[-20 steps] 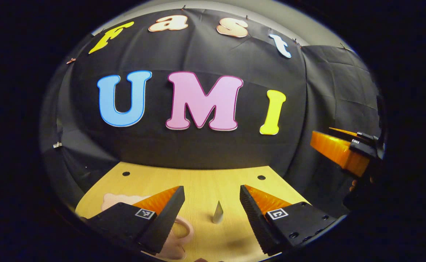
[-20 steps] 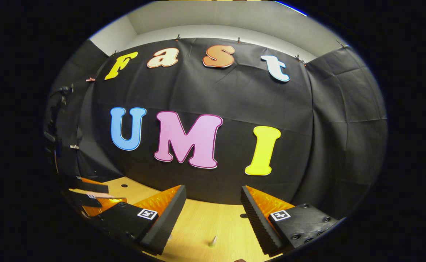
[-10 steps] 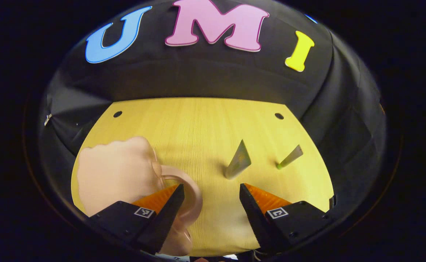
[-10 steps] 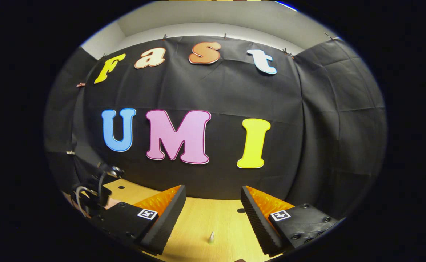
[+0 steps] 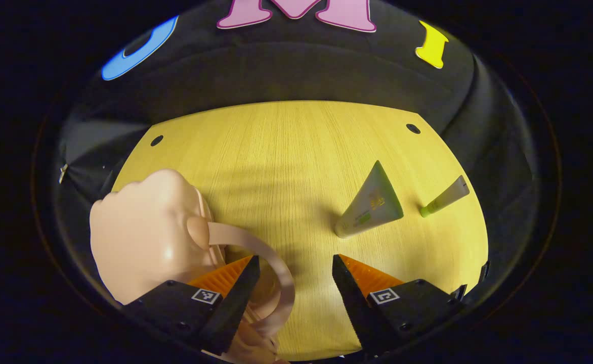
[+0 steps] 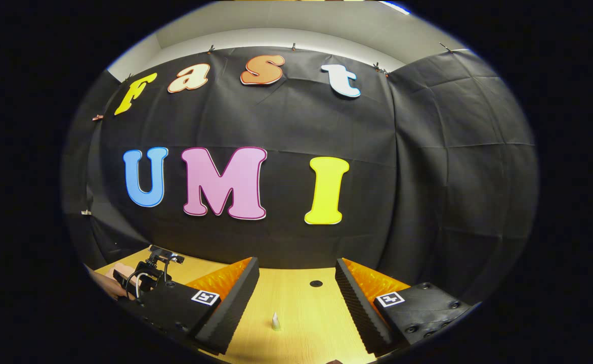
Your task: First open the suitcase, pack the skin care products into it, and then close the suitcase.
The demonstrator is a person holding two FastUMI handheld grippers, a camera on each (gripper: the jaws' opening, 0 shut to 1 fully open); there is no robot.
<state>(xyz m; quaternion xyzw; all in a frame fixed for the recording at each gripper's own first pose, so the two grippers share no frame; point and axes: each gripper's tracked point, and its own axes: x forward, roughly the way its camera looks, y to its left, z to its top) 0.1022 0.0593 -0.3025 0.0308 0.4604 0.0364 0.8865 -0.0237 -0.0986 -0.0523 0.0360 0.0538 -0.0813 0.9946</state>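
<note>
A small pink suitcase (image 5: pixel 144 232) lies shut at the table's left, its curved handle (image 5: pixel 271 258) arching toward me. My left gripper (image 5: pixel 295 264) hangs open just above the table, and its left finger overlaps the handle loop. Nothing is between its fingers. A pale wide tube (image 5: pixel 370 205) and a slim tube with a green cap (image 5: pixel 446 196) lie ahead to the right. My right gripper (image 6: pixel 296 265) is open and level, facing the booth wall, with a tube tip (image 6: pixel 275 321) below it. The left gripper's body (image 6: pixel 147 270) shows low at the left.
The wooden table (image 5: pixel 276 151) has small dark holes (image 5: pixel 413 128) near its far corners and ends at the black cloth wall. A hand (image 6: pixel 112 283) holds the left gripper. Bare tabletop lies between the suitcase and the tubes.
The left gripper has tipped down toward the table, so the suitcase and both tubes now show in full. The right gripper has swung slightly to the right. Both stay open.
</note>
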